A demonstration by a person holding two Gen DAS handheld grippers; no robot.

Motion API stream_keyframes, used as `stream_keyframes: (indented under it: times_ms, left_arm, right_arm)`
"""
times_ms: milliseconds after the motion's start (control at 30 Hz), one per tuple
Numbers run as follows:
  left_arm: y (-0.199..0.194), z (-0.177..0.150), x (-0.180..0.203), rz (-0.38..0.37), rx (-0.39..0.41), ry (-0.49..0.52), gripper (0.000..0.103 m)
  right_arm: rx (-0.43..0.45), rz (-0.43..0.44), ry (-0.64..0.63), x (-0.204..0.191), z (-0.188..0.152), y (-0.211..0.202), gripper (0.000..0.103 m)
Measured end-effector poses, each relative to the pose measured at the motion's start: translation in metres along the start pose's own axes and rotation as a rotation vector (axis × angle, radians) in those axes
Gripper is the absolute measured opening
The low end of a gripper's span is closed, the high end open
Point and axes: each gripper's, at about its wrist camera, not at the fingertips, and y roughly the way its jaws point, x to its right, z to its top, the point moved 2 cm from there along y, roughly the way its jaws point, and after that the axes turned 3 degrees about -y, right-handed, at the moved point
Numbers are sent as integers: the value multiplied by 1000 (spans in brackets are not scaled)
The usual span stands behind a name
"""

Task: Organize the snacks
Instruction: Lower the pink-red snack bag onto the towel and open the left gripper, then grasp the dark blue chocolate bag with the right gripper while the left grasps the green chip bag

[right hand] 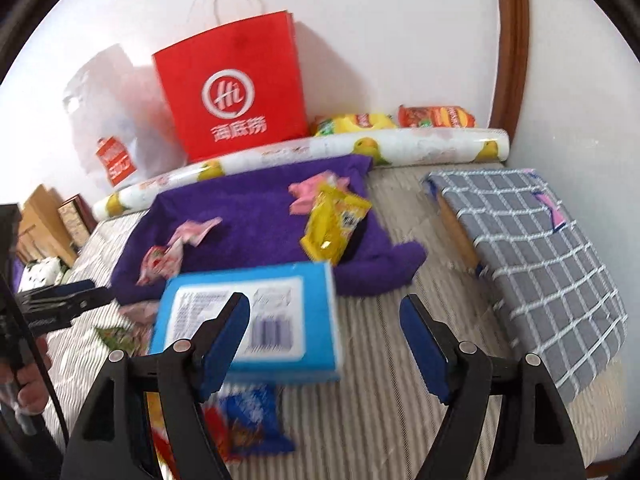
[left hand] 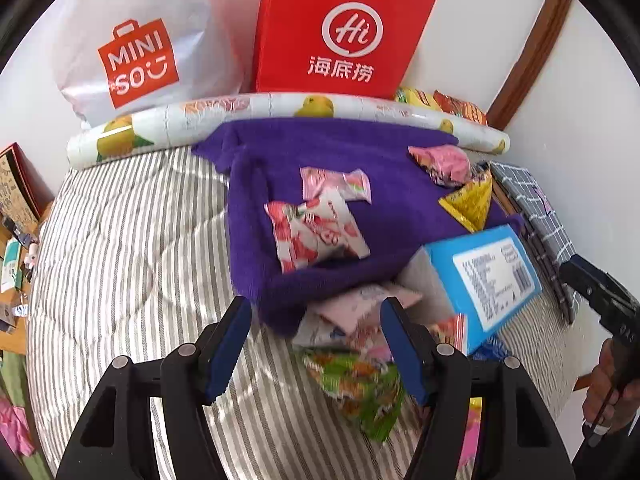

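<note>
Both tongs stand open and empty above a striped bed: the left tongs (left hand: pixel 316 344) over a green snack packet (left hand: pixel 360 388), the right tongs (right hand: pixel 325 340) just right of a blue box (right hand: pixel 248 320). Beyond, pink sachets (left hand: pixel 320 224) and a yellow packet (right hand: pixel 332 224) lie scattered on a purple towel (left hand: pixel 360 152); sorting looks barely begun.

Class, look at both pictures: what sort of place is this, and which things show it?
Probably a bedroom at home: a grey-and-white striped quilt like bedding, a purple fluffy towel strewn with snack packets, and a red paper shopping bag leaning against a white wall.
</note>
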Motion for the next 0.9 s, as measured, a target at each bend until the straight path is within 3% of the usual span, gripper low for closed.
stream_keyframes:
  times_ms: [333,567,767,900]
  left_arm:
    - [-8,-16,-4,-11,0,3,65]
    - [-14,-24,-8,-11,0,-17,65]
    - [-20,-26,-11,-4,-3,-38,65]
    - [-24,-28,-12,1,-3,-47,65]
  right_arm:
    - [-65,58,-71,-30,-45,-8,77]
    - [-107,114,-42,-33,-59,-4,77]
    - [-178,78,-95,-42,-76,9,77]
    - [-177,76,-92,-41,-81,9,77]
